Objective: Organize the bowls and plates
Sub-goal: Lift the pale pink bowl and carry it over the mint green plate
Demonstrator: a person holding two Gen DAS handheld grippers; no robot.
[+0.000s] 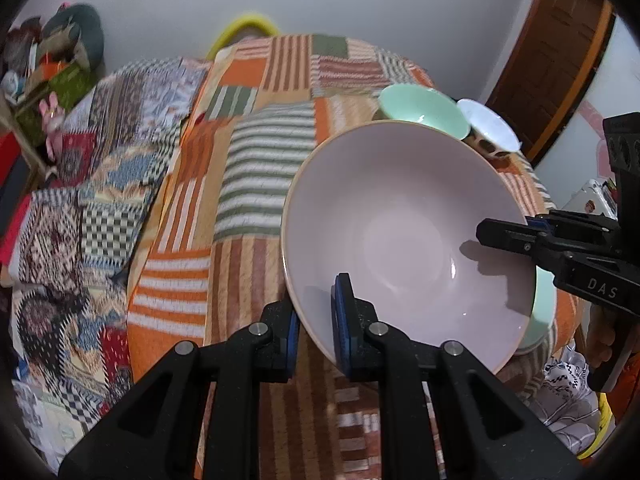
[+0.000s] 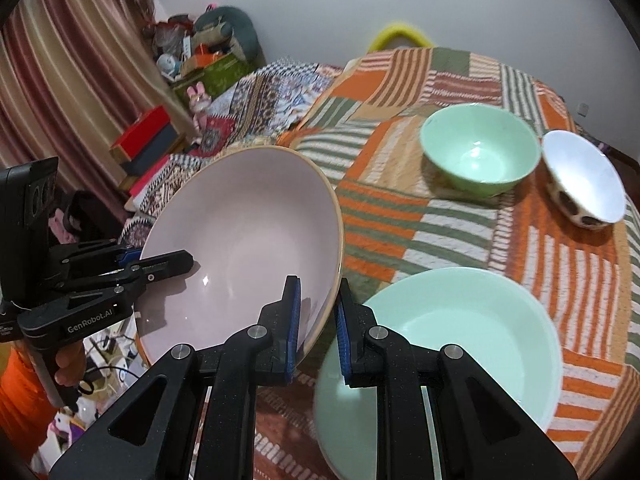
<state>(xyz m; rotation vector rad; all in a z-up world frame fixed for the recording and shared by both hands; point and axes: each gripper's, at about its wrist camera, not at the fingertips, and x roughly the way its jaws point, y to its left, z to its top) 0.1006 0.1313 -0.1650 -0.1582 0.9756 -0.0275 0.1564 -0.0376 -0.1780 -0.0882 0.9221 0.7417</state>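
A large pale pink plate [image 1: 404, 236] with a tan rim is held tilted in the air above the patchwork table. My left gripper [image 1: 314, 320] is shut on its near rim. My right gripper [image 2: 318, 320] is shut on the opposite rim of the pink plate [image 2: 244, 240] and shows in the left wrist view [image 1: 504, 236]. A mint green plate [image 2: 448, 356] lies on the table under and right of the pink one. A small green bowl [image 2: 480, 156] and a white spotted bowl [image 2: 584, 184] stand farther back.
The table is covered by an orange, green and white striped patchwork cloth [image 1: 256, 168]. Left of it lies a patterned quilt [image 1: 92, 184]. Boxes and clutter [image 2: 200, 64] sit by the curtain; a wooden door [image 1: 556, 52] is at the right.
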